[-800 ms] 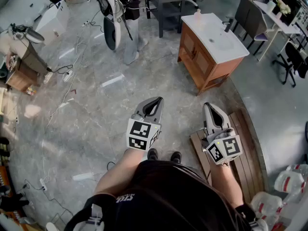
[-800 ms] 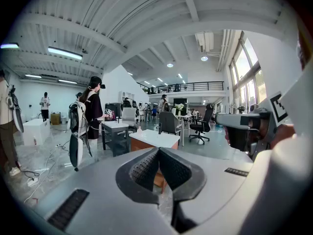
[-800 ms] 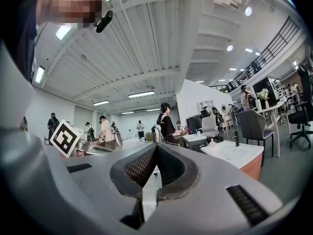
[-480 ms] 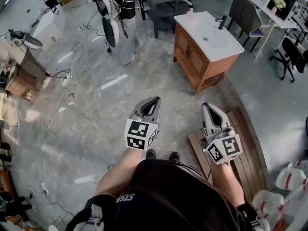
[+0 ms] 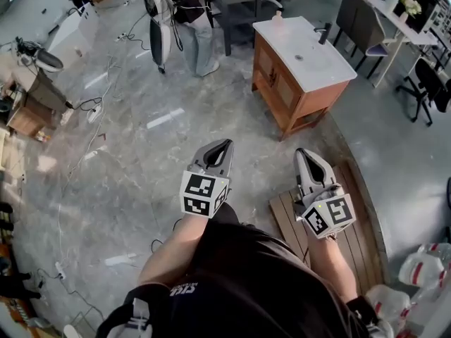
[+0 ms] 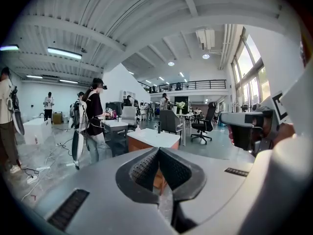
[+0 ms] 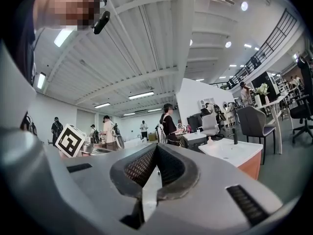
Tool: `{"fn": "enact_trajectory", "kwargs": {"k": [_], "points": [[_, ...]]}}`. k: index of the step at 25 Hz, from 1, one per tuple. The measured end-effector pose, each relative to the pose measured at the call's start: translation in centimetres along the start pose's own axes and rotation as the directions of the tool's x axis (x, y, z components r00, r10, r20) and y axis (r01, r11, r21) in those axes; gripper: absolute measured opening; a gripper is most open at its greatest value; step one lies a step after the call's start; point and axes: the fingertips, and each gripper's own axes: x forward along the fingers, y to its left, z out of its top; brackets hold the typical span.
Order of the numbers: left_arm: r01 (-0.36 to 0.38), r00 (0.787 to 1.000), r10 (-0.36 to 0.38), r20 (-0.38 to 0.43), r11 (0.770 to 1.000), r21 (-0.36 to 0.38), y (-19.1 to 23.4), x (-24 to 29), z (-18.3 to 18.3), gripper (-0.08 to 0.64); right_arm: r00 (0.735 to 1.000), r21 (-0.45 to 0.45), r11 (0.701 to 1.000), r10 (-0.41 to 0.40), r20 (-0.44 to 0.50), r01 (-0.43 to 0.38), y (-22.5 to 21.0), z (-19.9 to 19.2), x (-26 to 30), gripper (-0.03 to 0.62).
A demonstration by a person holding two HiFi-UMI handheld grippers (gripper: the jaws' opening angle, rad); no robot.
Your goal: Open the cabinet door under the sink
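Cabinet door (image 5: 271, 76) under sink (image 5: 301, 56): shut, upper centre-right of frame, well apart from grippers. Left gripper (image 5: 224, 146), right gripper (image 5: 304, 155): lower centre, jaws pressed together, holding nothing. Bottle (image 5: 276, 17) on countertop corner.

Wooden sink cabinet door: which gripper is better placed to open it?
Probably the left gripper: the brown wooden cabinet under the white sink sits straight beyond its shut jaws, doors facing its side. The right gripper sees it off to one side. Both are far away.

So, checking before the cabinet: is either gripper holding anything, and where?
Nothing. The left gripper and right gripper are both shut and empty.
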Motion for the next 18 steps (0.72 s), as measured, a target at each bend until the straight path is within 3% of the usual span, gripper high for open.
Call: {"fn": "enact_trajectory", "kwargs": {"k": [8,18], "points": [[0.029,0.999,-0.03,-0.022,0.999,-0.025,3.7,7.5,-0.4,0.018,0.999,0.047,0.999,0.007,-0.036,-0.005,-4.0,-1.4,6.9,0.012],[0.145,0.987,-0.143,-0.068,0.989,0.025,16.5,21.5,4.3,0.018,0.996,0.079,0.994,-0.072,-0.06,0.076,-10.2,-0.1,25.0,0.014]]}}
